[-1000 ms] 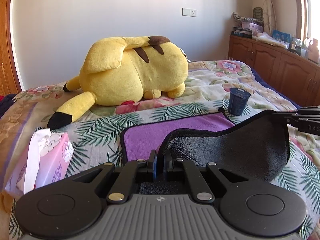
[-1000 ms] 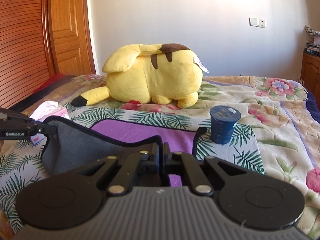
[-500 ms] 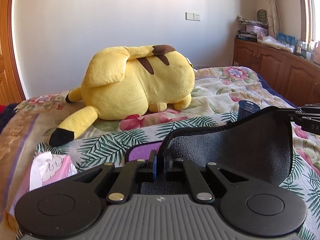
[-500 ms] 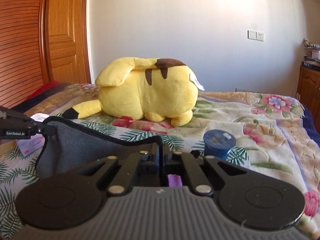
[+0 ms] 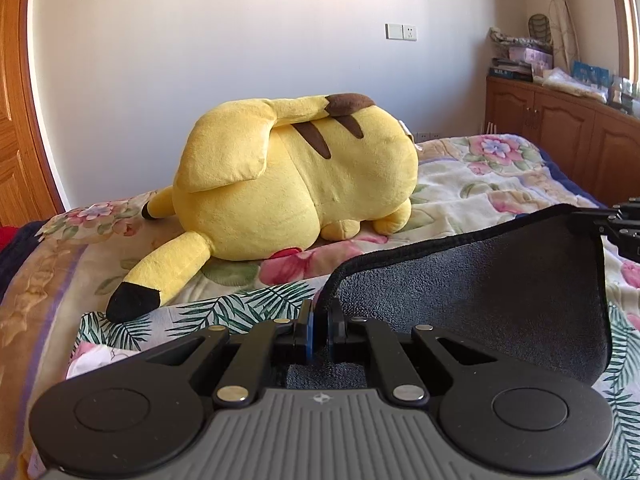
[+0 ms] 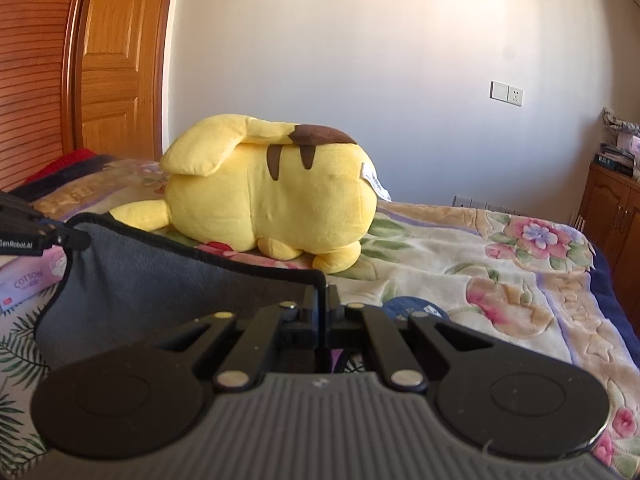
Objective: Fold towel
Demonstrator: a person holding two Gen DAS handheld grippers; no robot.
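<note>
The towel [image 5: 480, 288] is grey on the side facing me, with a black hem; a sliver of its purple side shows below the right gripper. It hangs lifted above the bed between both grippers. My left gripper [image 5: 319, 320] is shut on one corner of the towel. My right gripper [image 6: 324, 312] is shut on the other corner of the towel [image 6: 168, 280]. Each gripper shows at the edge of the other's view: the right gripper [image 5: 616, 224] at far right, the left gripper [image 6: 40, 232] at far left.
A large yellow plush [image 5: 296, 184] lies on the floral bedspread [image 5: 480, 176] beyond the towel. A blue cup [image 6: 412, 307] stands just right of the right gripper. A pink tissue pack [image 6: 28, 276] lies at left. Wooden cabinets [image 5: 560, 128] line the right wall.
Both grippers have lifted the towel's near edge up and forward. The purple side has dropped out of sight and the plush looks closer.
</note>
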